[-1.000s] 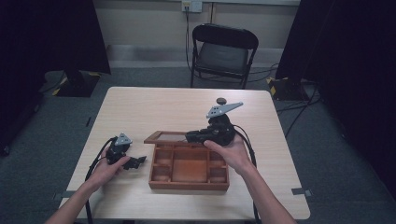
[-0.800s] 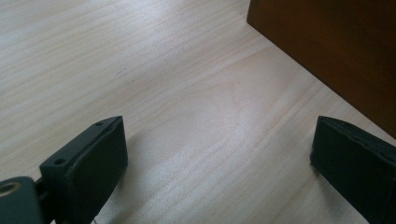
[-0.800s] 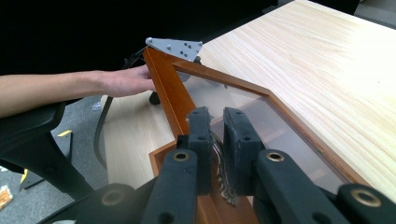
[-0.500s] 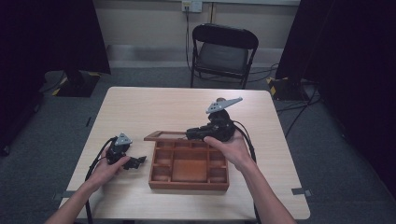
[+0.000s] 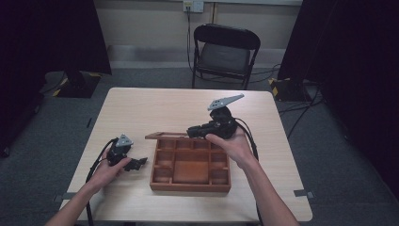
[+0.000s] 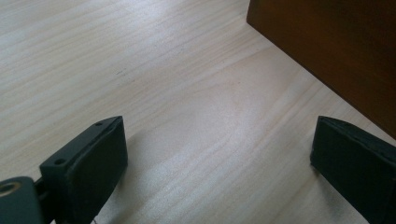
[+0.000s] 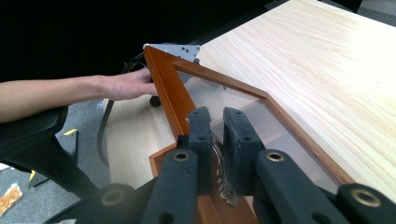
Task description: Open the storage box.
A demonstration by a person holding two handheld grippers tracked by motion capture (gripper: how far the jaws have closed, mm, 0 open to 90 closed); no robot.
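A wooden compartment box [image 5: 190, 186] sits at the middle of the table. Its glass-paned lid [image 5: 164, 136] is raised over the box's far side, seen edge-on in the high view. My right gripper [image 5: 192, 132] is shut on the lid's near frame edge; in the right gripper view the jaws of the right gripper [image 7: 215, 121] pinch the orange frame [image 7: 163, 79] beside the glass [image 7: 243, 107]. My left gripper [image 5: 141, 163] rests on the table just left of the box, open. In the left gripper view, bare table lies between the jaws of the left gripper [image 6: 219, 158], with the box wall [image 6: 336, 46] at upper right.
A black folding chair [image 5: 226, 49] stands beyond the table's far edge. Cables trail from both grippers toward the table's near edge [image 5: 188, 217]. Bare tabletop [image 5: 155, 108] lies behind the box and to its right.
The right gripper has risen a little with the lid, which has tipped from a visible slab to a thin edge-on line. The left gripper has stayed put.
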